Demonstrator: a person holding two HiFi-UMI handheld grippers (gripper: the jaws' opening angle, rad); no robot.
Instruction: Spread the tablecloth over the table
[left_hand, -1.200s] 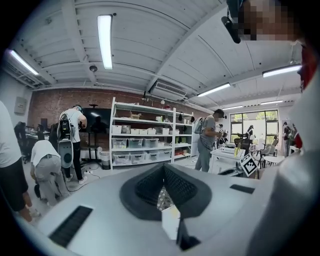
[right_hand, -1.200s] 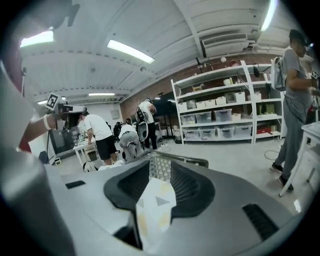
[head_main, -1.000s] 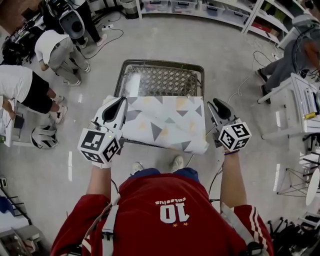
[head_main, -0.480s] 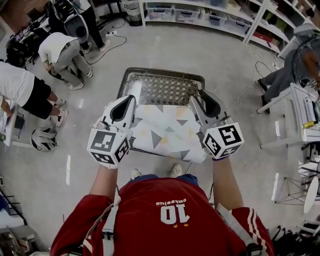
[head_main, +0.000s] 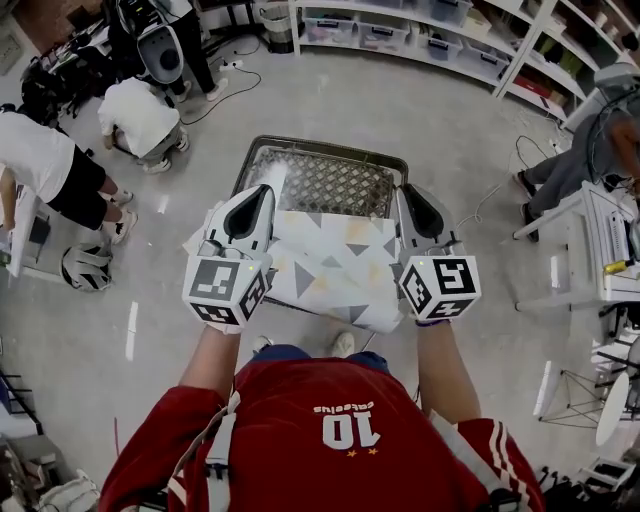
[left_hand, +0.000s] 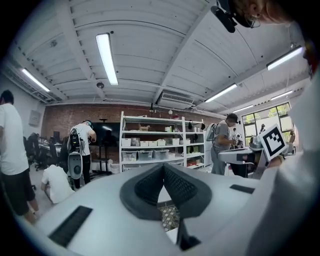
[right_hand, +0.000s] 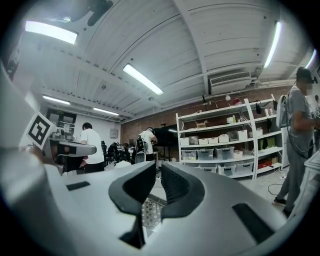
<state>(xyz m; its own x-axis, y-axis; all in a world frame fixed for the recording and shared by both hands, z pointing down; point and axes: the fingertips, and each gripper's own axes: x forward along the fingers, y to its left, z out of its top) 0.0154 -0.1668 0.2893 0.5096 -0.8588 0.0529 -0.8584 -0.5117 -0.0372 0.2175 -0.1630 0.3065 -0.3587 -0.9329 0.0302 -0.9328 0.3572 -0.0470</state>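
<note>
Tablecloth, white fabric with grey and yellow triangles (head_main: 335, 270), draped over near half of metal mesh-top table (head_main: 320, 143); left gripper (head_main: 262, 195) at cloth's left edge, right gripper (head_main: 408, 200) at right edge.
Left gripper view: jaws pressed together; pinch on cloth unclear.
Right gripper view: jaws just been closing, slim gap left, nothing seen between pads.

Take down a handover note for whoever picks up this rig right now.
Left tongs: shut at the left edge of the tablecloth; no pinch visible.
Right tongs: just been closing, narrow gap, nothing seen between, beside the right edge.
Tablecloth covers the near half of the table, hanging off the front; far mesh bare.
To do: draw it over the far half, flatten.
</note>
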